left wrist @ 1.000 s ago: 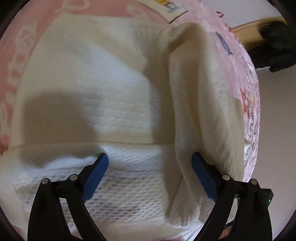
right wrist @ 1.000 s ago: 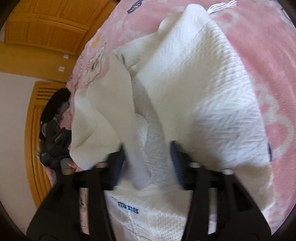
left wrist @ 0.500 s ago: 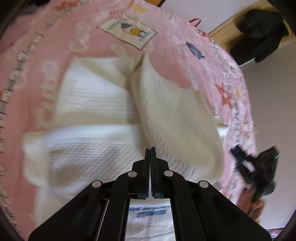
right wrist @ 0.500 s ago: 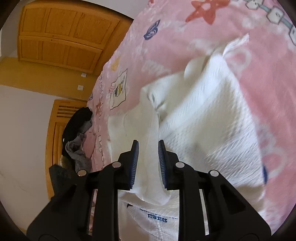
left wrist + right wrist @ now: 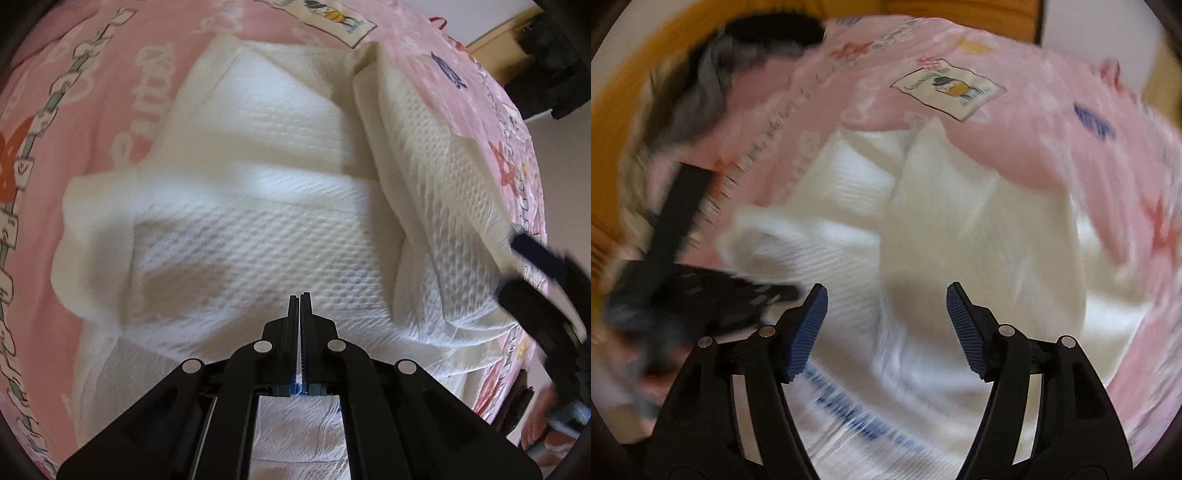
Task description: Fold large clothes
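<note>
A white textured garment (image 5: pixel 258 240) lies partly folded on a pink printed bed cover (image 5: pixel 92 92), with one flap laid over its right side. My left gripper (image 5: pixel 300 300) hovers over the garment's near part, pointing steeply down and shut; I see no cloth gripped in it. In the right wrist view, my right gripper (image 5: pixel 886 291) hangs above the same garment (image 5: pixel 960 221) with its jaws opening and nothing between them. The picture there is blurred by motion. Each gripper shows in the other's view: the right gripper (image 5: pixel 535 258) at the right edge, the left gripper (image 5: pixel 683 277) at the left.
A pile of dark and grey clothes (image 5: pixel 738 55) lies at the far end of the bed cover (image 5: pixel 1052 147), beside orange wooden furniture (image 5: pixel 628 92). A person's hand (image 5: pixel 535 435) shows at the lower right of the left wrist view. Pale floor borders the bed.
My left gripper went from wide open on the garment to shut and drew back. My right gripper let go of the white fold, rolled and swung across, and its jaws spread apart.
</note>
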`<state>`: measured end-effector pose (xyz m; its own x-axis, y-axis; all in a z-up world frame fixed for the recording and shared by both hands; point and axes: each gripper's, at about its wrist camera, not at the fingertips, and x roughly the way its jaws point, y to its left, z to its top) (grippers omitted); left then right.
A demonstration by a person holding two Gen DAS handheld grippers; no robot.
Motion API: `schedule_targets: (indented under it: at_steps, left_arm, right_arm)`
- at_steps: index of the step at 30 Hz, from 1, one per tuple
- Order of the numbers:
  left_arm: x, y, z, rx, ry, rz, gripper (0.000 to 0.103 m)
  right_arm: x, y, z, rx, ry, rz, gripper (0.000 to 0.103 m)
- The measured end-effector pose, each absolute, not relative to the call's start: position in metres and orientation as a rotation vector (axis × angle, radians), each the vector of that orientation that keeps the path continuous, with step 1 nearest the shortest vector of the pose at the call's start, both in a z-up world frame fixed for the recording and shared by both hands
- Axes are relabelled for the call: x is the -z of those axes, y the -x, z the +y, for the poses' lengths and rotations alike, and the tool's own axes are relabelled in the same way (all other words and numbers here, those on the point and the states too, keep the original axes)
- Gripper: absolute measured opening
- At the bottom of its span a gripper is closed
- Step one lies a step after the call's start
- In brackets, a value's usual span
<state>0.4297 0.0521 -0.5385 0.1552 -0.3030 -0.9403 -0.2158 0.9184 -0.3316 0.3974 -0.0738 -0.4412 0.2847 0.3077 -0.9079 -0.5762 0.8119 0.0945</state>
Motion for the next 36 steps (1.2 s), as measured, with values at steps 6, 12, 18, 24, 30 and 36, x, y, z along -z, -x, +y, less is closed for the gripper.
schedule_targets:
  at_steps: [6, 12, 18, 24, 30, 36]
  left_arm:
    - [0.545, -0.423, 0.06, 0.074, 0.491, 1.434, 0.001]
    - [0.543, -0.452, 0.042, 0.148, 0.492, 1.398, 0.001]
    - [0.561, -0.499, 0.021, 0.308, 0.604, 1.378, 0.057]
    - [0.589, -0.526, 0.006, 0.303, 0.59, 1.47, 0.064]
    - [0.578, -0.534, -0.017, 0.321, 0.561, 1.476, 0.005]
    - [0.531, -0.513, -0.033, 0.284, 0.455, 1.396, 0.005]
  right_arm:
    - [0.48, -0.44, -0.086, -0.504, 0.253, 1.277, 0.006]
    - [0.447, -0.465, -0.141, -0.429, 0.162, 1.219, 0.005]
    - [0.456, -0.487, -0.157, -0.362, 0.167, 1.219, 0.005]
    - [0.465, -0.491, -0.168, -0.374, 0.093, 1.22, 0.005]
    - [0.467, -0.486, -0.178, -0.397, -0.002, 1.23, 0.006]
    - [0.456, -0.471, -0.191, -0.441, -0.123, 1.225, 0.006]
